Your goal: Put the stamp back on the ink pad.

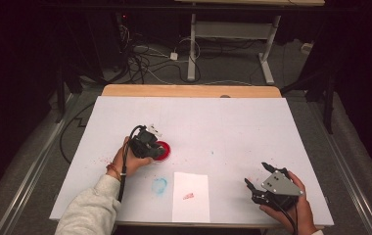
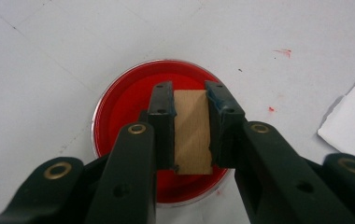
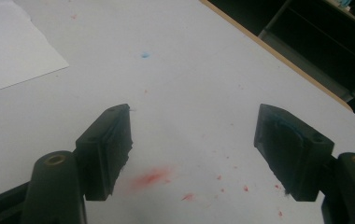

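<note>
The left gripper clamps a wooden block over the red dish near the table's left edge — the right gripper gapes wide, empty.

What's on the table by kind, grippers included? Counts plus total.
Red dish: 1
Wooden block: 1
Paper sheet: 1
Grippers, left gripper and right gripper: 2
Total: 5
</note>
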`<state>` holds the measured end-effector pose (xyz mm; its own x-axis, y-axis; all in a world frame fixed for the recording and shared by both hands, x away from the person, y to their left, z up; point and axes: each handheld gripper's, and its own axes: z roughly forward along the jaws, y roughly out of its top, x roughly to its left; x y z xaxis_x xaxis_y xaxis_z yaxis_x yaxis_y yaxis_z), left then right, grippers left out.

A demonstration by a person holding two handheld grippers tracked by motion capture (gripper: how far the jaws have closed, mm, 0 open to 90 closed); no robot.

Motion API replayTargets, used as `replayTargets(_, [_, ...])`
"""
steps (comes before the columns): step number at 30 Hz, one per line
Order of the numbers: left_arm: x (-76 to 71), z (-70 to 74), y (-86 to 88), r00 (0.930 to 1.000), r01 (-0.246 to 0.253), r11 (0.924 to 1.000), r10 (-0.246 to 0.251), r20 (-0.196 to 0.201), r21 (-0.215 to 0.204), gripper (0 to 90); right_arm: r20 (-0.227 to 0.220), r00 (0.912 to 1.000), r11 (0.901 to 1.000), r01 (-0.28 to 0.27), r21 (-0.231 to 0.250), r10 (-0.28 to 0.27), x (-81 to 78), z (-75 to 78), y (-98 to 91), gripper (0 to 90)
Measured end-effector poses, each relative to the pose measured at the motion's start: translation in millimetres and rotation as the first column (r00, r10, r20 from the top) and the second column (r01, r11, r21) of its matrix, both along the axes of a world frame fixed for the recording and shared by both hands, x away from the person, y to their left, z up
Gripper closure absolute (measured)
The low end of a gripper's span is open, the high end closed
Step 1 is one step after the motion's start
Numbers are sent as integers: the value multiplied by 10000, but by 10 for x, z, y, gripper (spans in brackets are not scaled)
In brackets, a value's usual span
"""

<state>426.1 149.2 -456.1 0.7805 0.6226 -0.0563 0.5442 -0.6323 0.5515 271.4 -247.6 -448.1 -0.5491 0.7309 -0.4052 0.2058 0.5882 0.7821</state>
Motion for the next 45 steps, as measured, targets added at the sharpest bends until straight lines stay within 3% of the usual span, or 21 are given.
replayTargets(6, [-11, 21, 10, 9999, -125, 9999, 126, 67, -76, 634, 23, 10000, 10000, 7, 34, -7, -5, 6, -2, 283])
replayTargets(10, [-38, 72, 22, 9992, -177, 9996, 186, 364, -242, 604, 40, 10000, 10000, -26, 35, 26, -6, 7, -1, 282])
replayTargets(13, [-71, 112, 18, 9962, -311, 9992, 330, 801, -247, 546, 31, 10000, 10000, -28, 32, 28, -6, 6, 1, 282])
replayTargets(20, [-111, 171, 52, 9931, -278, 9951, 384, 1111, -950, 433, 27, 10000, 10000, -56, 44, 56, -11, 9, 5, 281])
replayTargets(27, [-159, 228, 62, 9826, -543, 9880, 786, 1680, -1444, 282, 43, 10000, 10000, -75, 51, 74, -13, 11, 3, 281])
replayTargets(32, [-208, 266, 43, 9750, -426, 9869, 751, 2091, -1558, 200, 42, 10000, 9999, -76, 85, 76, -14, 13, 3, 280])
replayTargets(35, [-255, 302, 20, 9681, -285, 9855, 689, 2408, -1673, 174, 41, 10000, 9999, -87, 107, 86, -15, 15, 3, 279])
replayTargets(38, [-316, 344, -5, 9561, -120, 9874, 576, 2874, -1580, 162, 55, 9999, 9999, -93, 145, 93, -17, 19, 3, 279])
replayTargets(42, [-417, 415, -18, 9345, 107, 9869, 475, 3529, -1613, 159, 197, 9997, 9996, -133, 267, 128, -32, 37, 2, 282])
replayTargets(45, [-492, 459, -25, 9145, 68, 9909, 483, 4016, -1346, 176, 207, 9997, 9994, -132, 312, 126, -37, 46, 1, 283])
